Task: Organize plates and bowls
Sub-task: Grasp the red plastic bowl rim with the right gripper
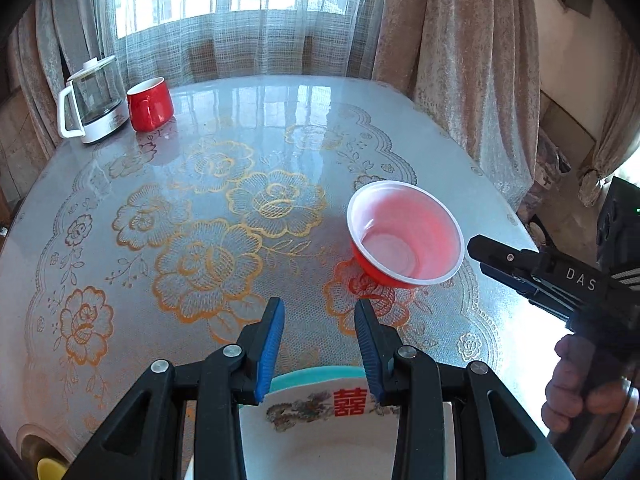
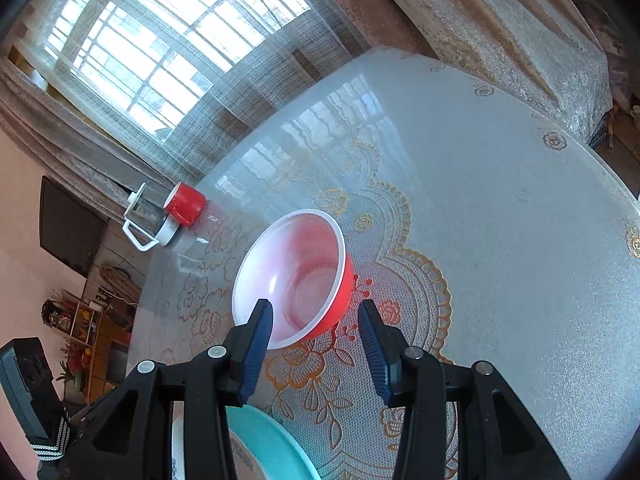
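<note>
A red bowl [image 1: 405, 236] with a white inside stands upright on the table; it also shows in the right wrist view [image 2: 294, 276]. My left gripper [image 1: 319, 320] is open and empty above a white plate [image 1: 332, 436] with a red character, which lies on a teal plate [image 1: 316, 372]. My right gripper [image 2: 316, 322] is open and empty, just short of the bowl, its left fingertip over the rim. From the left wrist view the right gripper [image 1: 486, 254] sits just right of the bowl. The teal plate [image 2: 276, 444] shows below my right gripper.
A round table [image 1: 248, 112] carries a glossy floral cover. A glass kettle [image 1: 94, 100] and a red mug [image 1: 151, 104] stand at the far left. Curtains [image 1: 460, 60] and a window lie behind. A yellow object [image 1: 50, 470] sits at the lower left edge.
</note>
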A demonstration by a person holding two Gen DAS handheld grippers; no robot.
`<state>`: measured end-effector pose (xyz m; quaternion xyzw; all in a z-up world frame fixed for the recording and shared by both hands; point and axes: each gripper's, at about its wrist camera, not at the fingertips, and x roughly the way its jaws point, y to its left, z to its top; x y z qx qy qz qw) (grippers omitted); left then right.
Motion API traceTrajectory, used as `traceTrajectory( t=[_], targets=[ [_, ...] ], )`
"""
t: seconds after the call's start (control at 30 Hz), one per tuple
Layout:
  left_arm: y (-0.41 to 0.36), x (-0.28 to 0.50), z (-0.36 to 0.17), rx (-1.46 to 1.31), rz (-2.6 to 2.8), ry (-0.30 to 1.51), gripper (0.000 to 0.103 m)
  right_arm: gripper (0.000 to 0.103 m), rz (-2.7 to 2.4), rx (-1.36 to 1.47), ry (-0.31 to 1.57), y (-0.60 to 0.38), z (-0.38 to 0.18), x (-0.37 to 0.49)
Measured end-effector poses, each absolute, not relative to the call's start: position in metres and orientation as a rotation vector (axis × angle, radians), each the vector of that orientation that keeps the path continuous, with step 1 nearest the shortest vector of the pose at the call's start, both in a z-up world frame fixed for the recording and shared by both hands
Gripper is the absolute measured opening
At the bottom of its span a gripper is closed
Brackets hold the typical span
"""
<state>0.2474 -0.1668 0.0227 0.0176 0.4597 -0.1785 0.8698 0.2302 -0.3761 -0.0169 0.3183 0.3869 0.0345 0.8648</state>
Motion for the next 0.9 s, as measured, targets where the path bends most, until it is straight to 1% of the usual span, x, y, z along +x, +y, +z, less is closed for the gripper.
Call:
traceTrajectory(
  t=[0.13, 0.3, 0.37, 0.4, 0.43, 0.5, 0.57, 0.67, 0.9],
  targets=[
    [-0.181, 0.268, 0.015, 0.012, -0.388, 0.992, 0.037, 0.045, 0.060, 0.676, 0.824, -0.379, -0.027, 0.243],
    [-0.202, 0.290, 0.004, 0.000, -0.397, 1.024, 0.039, 0.039, 0.047, 0.670, 0.841, -0.380, -0.038, 0.254],
    [-0.213, 0.296, -0.003, 0.022, -0.408, 1.041, 0.039, 0.031, 0.048, 0.676, 0.853, -0.380, -0.043, 0.257],
    [-0.217, 0.299, -0.008, 0.030, -0.402, 1.052, 0.039, 0.029, 0.051, 0.678, 0.859, -0.380, -0.046, 0.258],
    [-0.220, 0.301, -0.013, 0.034, -0.405, 1.069, 0.035, 0.027, 0.057, 0.681, 0.859, -0.380, -0.047, 0.258],
    [-0.224, 0.301, -0.018, 0.030, -0.437, 1.087, 0.023, 0.022, 0.064, 0.664, 0.856, -0.379, -0.046, 0.257],
    [-0.228, 0.294, -0.015, 0.046, -0.461, 1.063, 0.022, 0.016, 0.062, 0.635, 0.859, -0.376, -0.044, 0.256],
    [-0.229, 0.282, -0.007, 0.085, -0.466, 1.013, 0.022, 0.016, 0.061, 0.603, 0.854, -0.373, -0.039, 0.250],
    [-0.212, 0.255, 0.013, 0.068, -0.480, 0.951, 0.022, 0.016, 0.099, 0.604, 0.819, -0.368, -0.024, 0.232]
  ],
)
